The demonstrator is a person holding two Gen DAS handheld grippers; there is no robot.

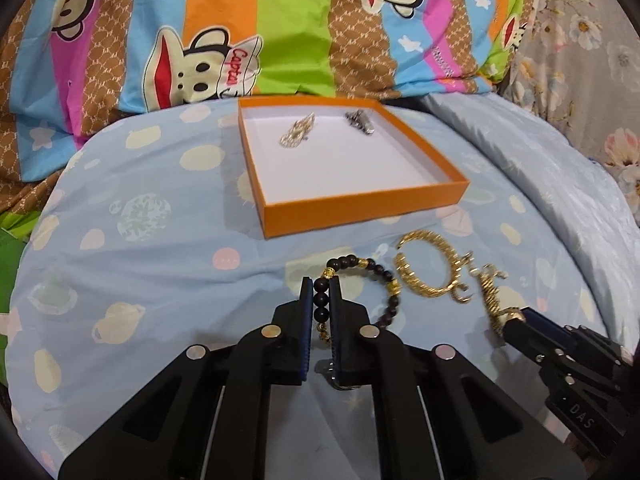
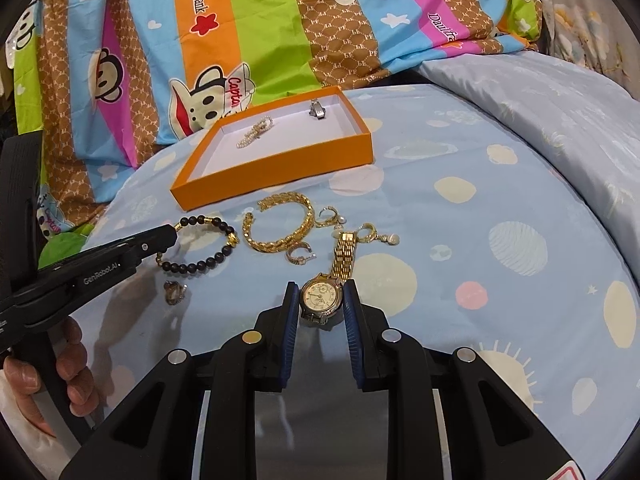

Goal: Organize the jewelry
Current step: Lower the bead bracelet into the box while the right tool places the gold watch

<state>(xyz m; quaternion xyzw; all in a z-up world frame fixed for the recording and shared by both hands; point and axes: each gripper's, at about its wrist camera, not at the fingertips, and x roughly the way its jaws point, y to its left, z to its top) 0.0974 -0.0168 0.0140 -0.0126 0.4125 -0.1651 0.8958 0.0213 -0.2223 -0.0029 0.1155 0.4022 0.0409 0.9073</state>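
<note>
My left gripper [image 1: 320,286] is shut on a black bead bracelet [image 1: 386,280] with gold spacers that lies on the blue bedsheet; the beads sit pinched between the two pads. In the right wrist view its tip [image 2: 170,236] meets that bracelet [image 2: 216,258] at the left side. My right gripper [image 2: 322,292] is shut on a gold watch [image 2: 322,300], with the pads against both sides of the dial and the gold strap [image 2: 344,256] trailing away. Beyond stands an orange box [image 1: 360,208] with a white floor.
The box [image 2: 280,164] holds a pearl piece [image 2: 256,130] and a silver piece [image 2: 318,112]. On the sheet lie a gold bangle [image 2: 280,224], several small gold earrings [image 2: 300,256] and a small brownish piece [image 2: 174,292]. A hand [image 2: 72,360] grips the left tool. A colourful quilt [image 1: 280,20] rises behind.
</note>
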